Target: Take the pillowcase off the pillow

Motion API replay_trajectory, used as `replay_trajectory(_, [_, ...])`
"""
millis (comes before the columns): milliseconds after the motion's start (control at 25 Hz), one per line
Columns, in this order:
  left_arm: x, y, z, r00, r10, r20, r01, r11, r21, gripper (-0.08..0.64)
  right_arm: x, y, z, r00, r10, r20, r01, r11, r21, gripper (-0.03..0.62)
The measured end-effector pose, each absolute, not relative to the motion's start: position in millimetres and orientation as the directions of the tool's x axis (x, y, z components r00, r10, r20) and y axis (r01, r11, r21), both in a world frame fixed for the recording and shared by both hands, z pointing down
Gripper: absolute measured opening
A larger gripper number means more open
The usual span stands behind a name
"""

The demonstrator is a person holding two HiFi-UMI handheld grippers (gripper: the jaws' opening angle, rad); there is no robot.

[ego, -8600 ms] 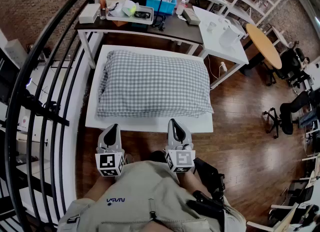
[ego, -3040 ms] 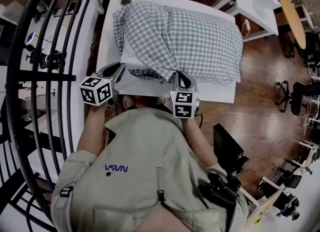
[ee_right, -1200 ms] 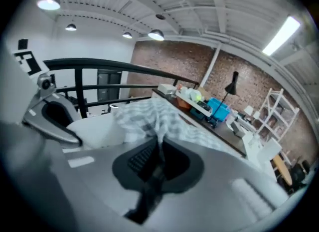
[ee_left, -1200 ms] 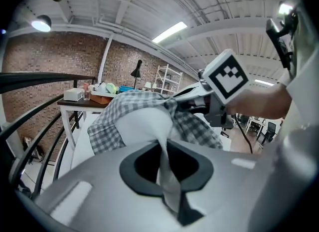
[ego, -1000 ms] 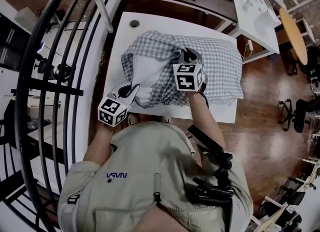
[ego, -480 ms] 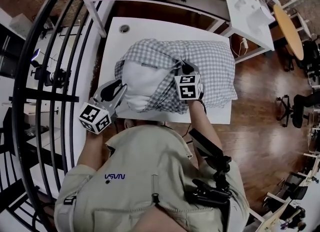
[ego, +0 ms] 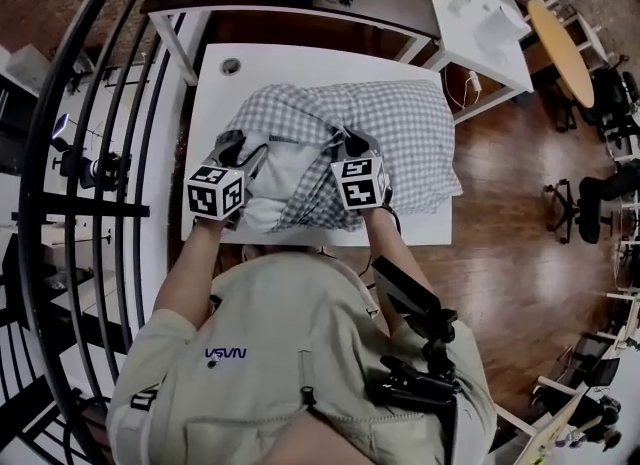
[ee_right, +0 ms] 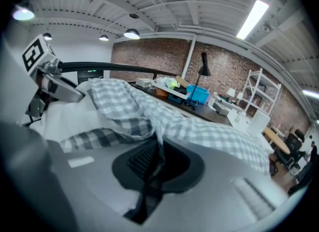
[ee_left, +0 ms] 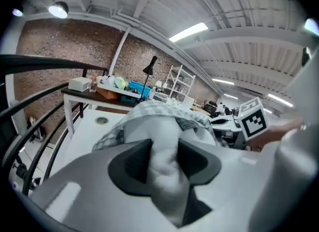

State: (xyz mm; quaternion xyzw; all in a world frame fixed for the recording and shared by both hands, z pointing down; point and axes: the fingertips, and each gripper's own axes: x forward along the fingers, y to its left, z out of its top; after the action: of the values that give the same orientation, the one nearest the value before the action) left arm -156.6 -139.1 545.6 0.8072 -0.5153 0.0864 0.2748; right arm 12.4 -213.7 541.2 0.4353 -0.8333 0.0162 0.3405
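The pillow [ego: 285,178] looked soft, light, bare at the worktop's [ego: 212,103] seven o'clock; the left claw [ego: 245,148], jaws just opening, straddled it. The right claw [ego: 350,143] pinched the limp pillowcase [ego: 400,118] hem.

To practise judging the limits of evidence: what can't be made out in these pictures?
Pillow far end: every view, inside the pillowcase.
Desk items: head view, cut by top edge, too small.
Table near-left corner: head view, behind the left arm.

Both my arms reach forward. Left gripper [ego: 243,145]: jaws just been opening, pillow [ee_left: 163,168] between them. Right gripper [ego: 350,143]: pinching pillowcase [ee_right: 149,118].
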Motion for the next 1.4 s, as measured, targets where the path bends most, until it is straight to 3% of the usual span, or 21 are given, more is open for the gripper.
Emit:
replay_trajectory(120, [-149, -127, 537, 0.436, -0.801, 0.409, -0.898, -0.358, 0.256, 0.107, 14, -200, 527, -0.446, -0.658, 0.607, -0.747, 0.647, 0.153, 0.022])
replay_trajectory(240, [-145, -116, 530, 0.414, -0.822, 0.391, -0.910, -0.372, 0.181, 0.087, -6, -173, 485, -0.589, -0.574, 0.568, -0.687, 0.726, 0.021, 0.154])
replay_trajectory(520, [-142, -92, 533, 0.428, -0.817, 0.387, -0.891, -0.454, 0.026, 0.069, -115, -158, 423, -0.744, -0.519, 0.421, -0.496, 0.851, 0.172, 0.186])
replay_trajectory(720, [-133, -80, 522, 0.412, -0.835, 0.366, -0.890, -0.455, -0.038, 0.066, -149, -186, 479, -0.640, -0.476, 0.603, -0.390, 0.878, 0.278, 0.224])
replay_trajectory(760, [-131, -78, 520, 0.408, -0.838, 0.363, -0.890, -0.454, -0.047, 0.066, -149, -190, 482, -0.630, -0.477, 0.613, -0.385, 0.877, 0.286, 0.219])
replay_trajectory(800, [-129, -76, 517, 0.405, -0.840, 0.361, -0.889, -0.454, -0.057, 0.064, -149, -194, 482, -0.623, -0.485, 0.613, -0.390, 0.873, 0.295, 0.138])
replay_trajectory(840, [-128, -74, 513, 0.406, -0.840, 0.359, -0.886, -0.458, -0.069, 0.064, -148, -200, 479, -0.617, -0.504, 0.605, -0.402, 0.862, 0.307, 0.016])
replay_trajectory(1000, [-118, -63, 498, 0.440, -0.836, 0.329, -0.859, -0.498, -0.117, 0.063, -131, -241, 459, -0.562, -0.635, 0.531, -0.518, 0.770, 0.372, 0.006])
replay_trajectory(1160, [-128, -52, 477, 0.432, -0.869, 0.242, -0.876, -0.468, -0.119, 0.061, -74, -281, 464, -0.414, -0.756, 0.506, -0.670, 0.630, 0.392, 0.006])
replay_trajectory(1400, [-126, -75, 452, 0.445, -0.878, 0.177, -0.892, -0.453, -0.003, 0.058, 55, -301, 506, -0.228, -0.782, 0.581, -0.852, 0.449, 0.270, 0.006])
